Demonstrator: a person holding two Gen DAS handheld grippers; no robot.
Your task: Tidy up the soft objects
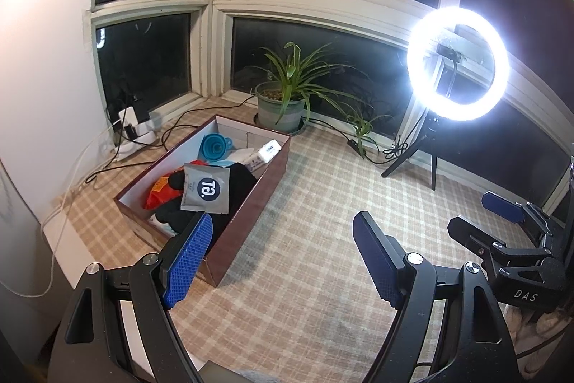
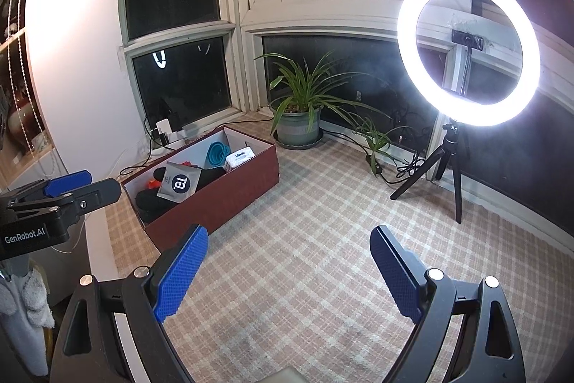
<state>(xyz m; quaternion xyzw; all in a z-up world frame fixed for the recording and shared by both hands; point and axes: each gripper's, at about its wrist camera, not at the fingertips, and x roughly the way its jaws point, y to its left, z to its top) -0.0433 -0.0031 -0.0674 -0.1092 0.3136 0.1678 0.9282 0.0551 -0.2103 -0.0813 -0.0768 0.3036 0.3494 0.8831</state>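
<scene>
**Ana:** Soft objects, where are they lying?

**Ben:** All inside the brown box (image 1: 247,221), which sits on the left part of the checked worktop (image 1: 323,239), near the window corner. The biggest of them is a heap of black fabric (image 1: 247,182) filling the near and middle part of the box.

**Ana:** What else stands around, big things first?

**Ben:** A lit ring light (image 2: 468,47) on a small black tripod (image 2: 448,164) at the right, then a potted plant (image 1: 287,96) just behind the far end of the box, by the window.

**Ana:** And the two tools?

**Ben:** The left tool (image 1: 283,261) is open, blue pads wide apart with nothing between them; its left pad overlaps the near corner of the box in the left wrist view. The right tool (image 2: 290,271) is open as well, empty, over bare worktop to the right of the box.

**Ana:** Smaller items in the box?

**Ben:** A grey packet with a dark round logo (image 1: 206,187) lies tilted on top of the black fabric. Left of it there is something orange-red (image 1: 161,192). Towards the far end sit a teal collapsible funnel (image 1: 215,146) and a white tissue pack (image 2: 239,159).
</scene>
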